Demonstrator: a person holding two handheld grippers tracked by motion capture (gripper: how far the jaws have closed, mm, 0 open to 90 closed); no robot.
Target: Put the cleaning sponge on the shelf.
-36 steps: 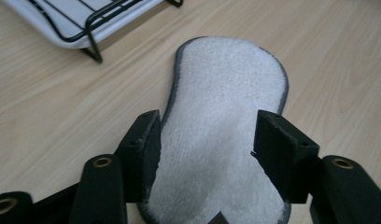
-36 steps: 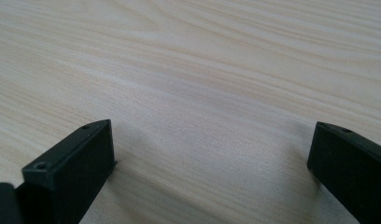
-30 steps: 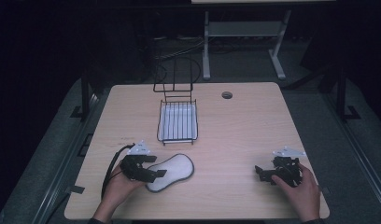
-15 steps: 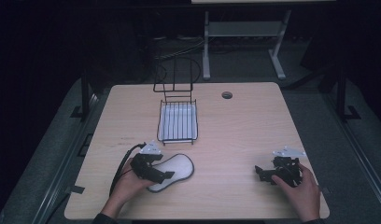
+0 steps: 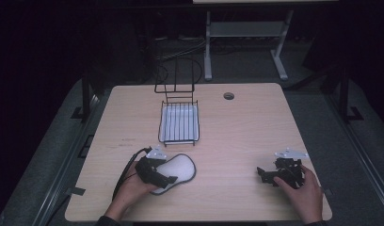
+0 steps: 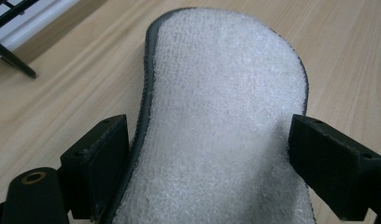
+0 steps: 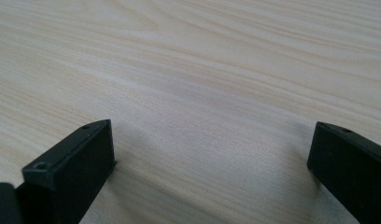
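L gripper point(image 5: 167, 178), at about 7 o'clock on the table point(image 5: 237, 136), has its jaws spread as wide as they go, having just been opening, w/ the white sponge point(image 5: 177, 168) lying flat on the wood between them; in the left gripper view the sponge point(image 6: 221, 126) runs up from between the two black jaws, its dark edge just beside the L one, but whether the pads touch it I can't tell. Wire rack point(image 5: 179, 123) w/ a white tray sits at 12 o'clock from the sponge, near but apart. R gripper point(image 5: 261, 175), at about 5 o'clock, well apart from the sponge, is released w/ nothing but bare wood between its jaws.
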